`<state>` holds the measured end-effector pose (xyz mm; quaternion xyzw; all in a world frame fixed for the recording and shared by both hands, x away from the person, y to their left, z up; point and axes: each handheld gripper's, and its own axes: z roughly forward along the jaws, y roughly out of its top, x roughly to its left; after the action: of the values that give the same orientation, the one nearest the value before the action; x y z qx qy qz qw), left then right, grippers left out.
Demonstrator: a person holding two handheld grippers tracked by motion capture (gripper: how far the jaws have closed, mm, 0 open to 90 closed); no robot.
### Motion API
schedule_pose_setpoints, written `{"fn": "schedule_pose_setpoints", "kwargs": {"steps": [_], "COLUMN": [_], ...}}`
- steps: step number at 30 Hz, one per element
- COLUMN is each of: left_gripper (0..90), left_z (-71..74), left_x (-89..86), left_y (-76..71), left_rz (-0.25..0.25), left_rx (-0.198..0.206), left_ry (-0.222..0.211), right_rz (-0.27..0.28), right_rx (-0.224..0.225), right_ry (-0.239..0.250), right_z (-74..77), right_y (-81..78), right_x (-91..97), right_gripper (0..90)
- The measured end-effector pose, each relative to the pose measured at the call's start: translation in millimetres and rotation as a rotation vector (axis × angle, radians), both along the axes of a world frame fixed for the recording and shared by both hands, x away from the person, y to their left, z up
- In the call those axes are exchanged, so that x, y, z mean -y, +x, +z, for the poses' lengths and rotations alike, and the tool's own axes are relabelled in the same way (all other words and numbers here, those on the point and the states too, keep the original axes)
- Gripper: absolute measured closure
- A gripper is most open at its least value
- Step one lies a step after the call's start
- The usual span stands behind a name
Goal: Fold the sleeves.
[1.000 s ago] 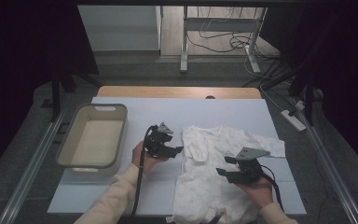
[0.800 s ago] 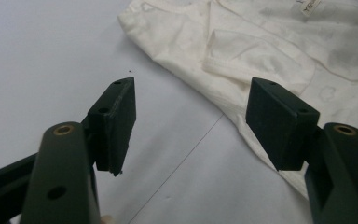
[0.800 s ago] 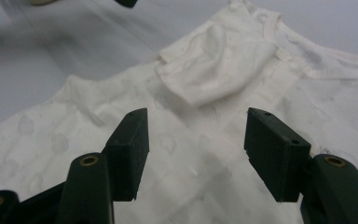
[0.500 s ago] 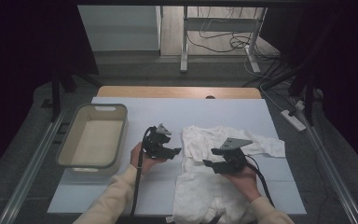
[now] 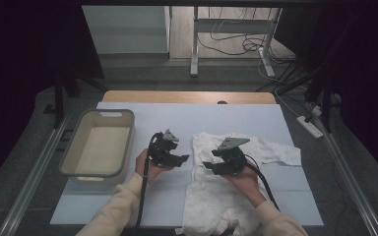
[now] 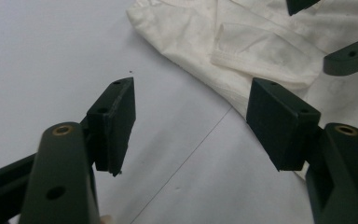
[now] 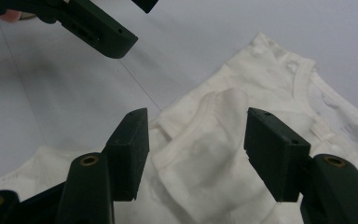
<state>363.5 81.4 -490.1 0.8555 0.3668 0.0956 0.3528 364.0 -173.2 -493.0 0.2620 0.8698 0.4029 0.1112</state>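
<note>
So we've got the white t-shirt (image 5: 216, 196) spread on the white table (image 5: 256, 118), closest to us at its hem and running away toward the collar, with one sleeve (image 5: 275, 150) flung out to the right. Looks like we're folding it, and the step in hand is probably picking up the near-left sleeve, which already lies doubled over onto the body.

To do that well we'd say: come in low, get one pad under the hemmed edge of that sleeve and one on top, and pinch just the sleeve layer, not the body cloth under it, or the whole shirt will drag along.

Right gripper (image 5: 215, 167) hangs over the shirt's left part, jaws well apart, nothing between them, pads clear of the cloth. In the right gripper view the folded sleeve (image 7: 205, 140) sits right between the jaws, just beyond them.

Left gripper (image 5: 179, 160) sits just off the shirt's left edge over bare table, jaws spread wide too, holding nothing.

Further out to the left there's a beige tub (image 5: 81, 169), well apart from the shirt
</note>
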Motion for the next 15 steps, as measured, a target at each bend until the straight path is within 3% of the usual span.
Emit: {"fn": "schedule_pose_setpoints", "kwargs": {"steps": [8, 15], "left_gripper": [33.0, 32.9], "left_z": [-1.7, -3.2], "left_x": [2.7, 0.5], "left_y": [0.4, 1.6], "left_rz": [-0.012, -0.014], "left_rx": [0.005, 0.004], "left_ry": [0.029, 0.025], "right_rz": [-0.015, -0.015], "right_rx": [-0.001, -0.012], "right_ry": [-0.056, -0.110], "right_z": [-4.7, -11.4], "right_y": [12.7, 18.0], "right_x": [-16.7, -28.6], "right_gripper": [40.5, 43.0]}}
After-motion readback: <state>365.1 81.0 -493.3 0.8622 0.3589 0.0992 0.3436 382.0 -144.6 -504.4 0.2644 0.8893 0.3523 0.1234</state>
